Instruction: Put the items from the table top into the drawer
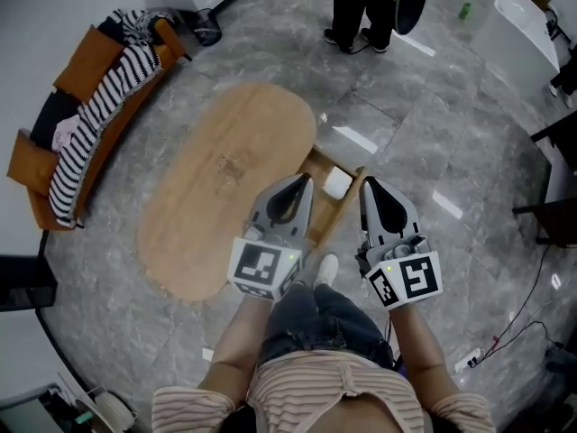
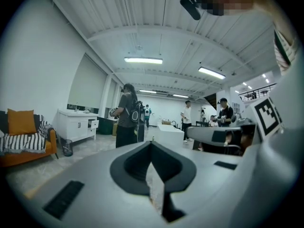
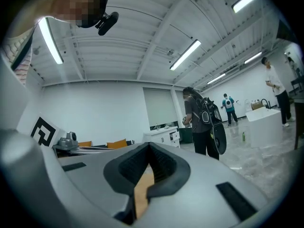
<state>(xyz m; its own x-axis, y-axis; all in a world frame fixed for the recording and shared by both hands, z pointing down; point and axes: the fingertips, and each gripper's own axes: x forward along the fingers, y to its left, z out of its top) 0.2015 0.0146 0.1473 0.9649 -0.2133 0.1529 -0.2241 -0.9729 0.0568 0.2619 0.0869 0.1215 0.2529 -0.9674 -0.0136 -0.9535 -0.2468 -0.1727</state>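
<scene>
An oval wooden table (image 1: 225, 183) stands on the grey floor, its top bare. On its right side a drawer (image 1: 347, 207) is pulled out, with a white item (image 1: 336, 182) inside. My left gripper (image 1: 304, 181) hovers over the table's right edge beside the drawer, jaws shut and empty. My right gripper (image 1: 367, 185) hangs just right of the drawer, also shut with nothing held. Both gripper views look level across the room; the left gripper (image 2: 151, 144) and right gripper (image 3: 149, 147) show their pads meeting at the tips with nothing between.
An orange sofa (image 1: 36, 165) with a striped blanket (image 1: 90, 120) stands at the left. A person (image 1: 361, 12) stands beyond the table. A white counter (image 1: 523, 21) is at the far right, dark furniture (image 1: 561, 179) at the right edge, cables (image 1: 527, 318) on the floor.
</scene>
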